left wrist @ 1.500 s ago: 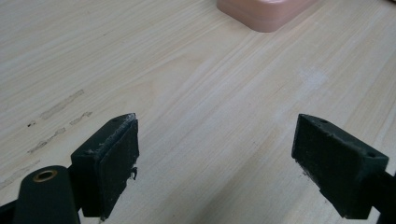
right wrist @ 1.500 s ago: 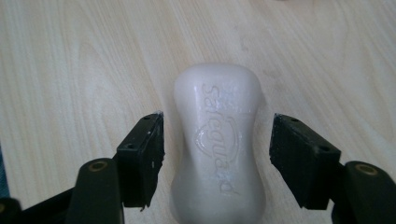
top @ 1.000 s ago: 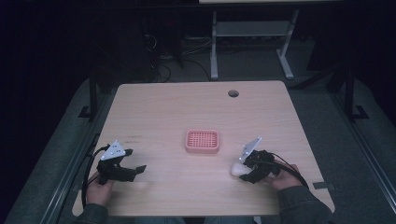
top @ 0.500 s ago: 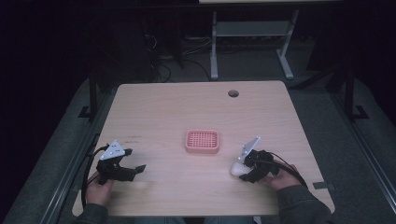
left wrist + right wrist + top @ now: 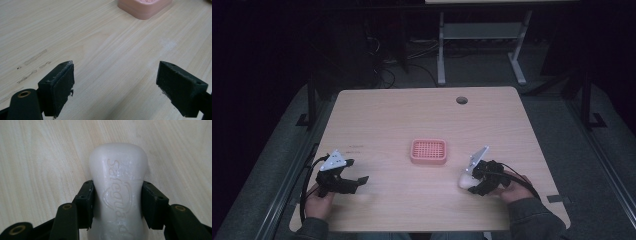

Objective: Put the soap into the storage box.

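Observation:
A white bar of soap [image 5: 117,190] with raised lettering lies between the jaws of my right gripper [image 5: 117,205], which is shut on its narrow waist. In the high view the soap [image 5: 465,181] is at the front right of the table, just off the tip of the right gripper [image 5: 473,179]. A pink soap dish [image 5: 428,151] with a perforated top sits at the table's middle. My left gripper [image 5: 353,181] rests at the front left, open, with bare wood between its jaws [image 5: 116,87]. The pink dish's corner [image 5: 145,8] lies far ahead of it.
The wooden table [image 5: 382,115] has a round cable hole [image 5: 461,100] at the back right. Faint scuff marks [image 5: 35,62] mark the wood left of the left gripper. A metal desk frame [image 5: 477,35] stands on the dark floor beyond the table.

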`<state>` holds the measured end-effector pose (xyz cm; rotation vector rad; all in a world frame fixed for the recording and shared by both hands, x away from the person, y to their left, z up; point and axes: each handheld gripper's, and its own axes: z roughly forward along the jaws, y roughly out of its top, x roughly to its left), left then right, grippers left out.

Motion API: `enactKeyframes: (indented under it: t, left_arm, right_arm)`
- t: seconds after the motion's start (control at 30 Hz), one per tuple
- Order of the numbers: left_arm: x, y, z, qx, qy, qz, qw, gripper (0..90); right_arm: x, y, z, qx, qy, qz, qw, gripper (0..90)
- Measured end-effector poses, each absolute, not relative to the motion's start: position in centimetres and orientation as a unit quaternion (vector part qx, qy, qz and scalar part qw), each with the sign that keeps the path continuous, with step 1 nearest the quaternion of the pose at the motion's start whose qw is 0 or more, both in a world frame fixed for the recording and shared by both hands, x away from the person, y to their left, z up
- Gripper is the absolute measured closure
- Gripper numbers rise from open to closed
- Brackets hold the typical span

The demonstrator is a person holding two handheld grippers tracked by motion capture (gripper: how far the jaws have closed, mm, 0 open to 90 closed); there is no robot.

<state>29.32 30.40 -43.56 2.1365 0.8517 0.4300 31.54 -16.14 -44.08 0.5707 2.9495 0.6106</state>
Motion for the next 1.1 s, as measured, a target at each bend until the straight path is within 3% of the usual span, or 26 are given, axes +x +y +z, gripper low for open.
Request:
enactKeyframes:
  t: [0.43, 1.1]
  left_arm:
    - [29.6, 29.8, -43.6, 0.84, 0.33, 0.173, 0.394, 14.4]
    - [29.4, 29.8, -43.6, 0.843, 0.327, 0.173, 0.389, 14.4]
  right_arm:
    - [32.1, -15.7, -41.3, 0.169, 0.961, 0.215, 0.052, 48.6]
    - [34.9, -14.4, -39.8, 0.144, 0.965, 0.213, 0.044, 48.5]
